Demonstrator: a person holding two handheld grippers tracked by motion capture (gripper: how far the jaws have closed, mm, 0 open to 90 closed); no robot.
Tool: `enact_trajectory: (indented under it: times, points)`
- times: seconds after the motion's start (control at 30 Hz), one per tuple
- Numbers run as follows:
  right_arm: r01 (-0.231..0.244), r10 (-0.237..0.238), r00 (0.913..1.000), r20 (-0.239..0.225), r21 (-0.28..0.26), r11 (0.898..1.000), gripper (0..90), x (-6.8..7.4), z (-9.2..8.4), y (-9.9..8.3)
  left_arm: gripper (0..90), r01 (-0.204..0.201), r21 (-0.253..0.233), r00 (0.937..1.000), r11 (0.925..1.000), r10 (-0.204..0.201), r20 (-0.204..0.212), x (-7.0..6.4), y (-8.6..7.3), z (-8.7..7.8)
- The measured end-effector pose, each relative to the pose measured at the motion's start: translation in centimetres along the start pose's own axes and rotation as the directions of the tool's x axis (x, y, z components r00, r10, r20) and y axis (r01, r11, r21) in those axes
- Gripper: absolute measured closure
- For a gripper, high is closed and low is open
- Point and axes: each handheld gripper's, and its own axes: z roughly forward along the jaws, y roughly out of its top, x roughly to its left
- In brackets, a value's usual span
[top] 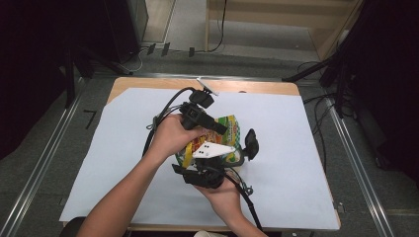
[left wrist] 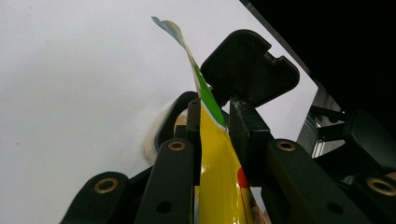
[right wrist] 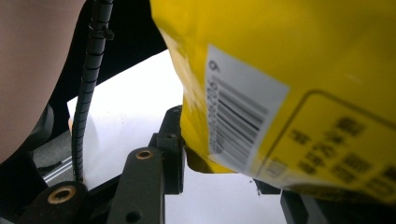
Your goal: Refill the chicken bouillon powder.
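Observation:
A yellow and green snack bag [top: 228, 126] is held up over the middle of the table between both grippers. My left gripper [top: 217, 128] comes in from the upper left. Its jaws are shut on the bag's thin sealed edge [left wrist: 217, 158], which sticks up past the fingertips. My right gripper [top: 237, 150], with a grey three-cornered plate [top: 212, 149] on top, reaches in from below. In the right gripper view the bag's barcode side [right wrist: 280, 70] lies between its jaws; the left finger [right wrist: 170, 149] presses against the bag and the bag hides the other finger.
A large white paper sheet [top: 276, 187] covers the wooden table [top: 148, 83]. Black cables [top: 158, 118] trail from both grippers. Metal rails [top: 44, 163], stand legs and loose cables lie on the floor around the table.

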Motion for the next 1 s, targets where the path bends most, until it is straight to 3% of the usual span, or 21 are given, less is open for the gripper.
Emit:
enact_trajectory:
  times: [1.0]
  points:
    - [-0.006,0.006,1.0000,-0.005,-0.013,1.000,62.9,-0.08,-0.24,0.19,78.7,-0.002,0.012,1.0000,0.9999,0.002,-0.009,-0.36,0.45,-0.03]
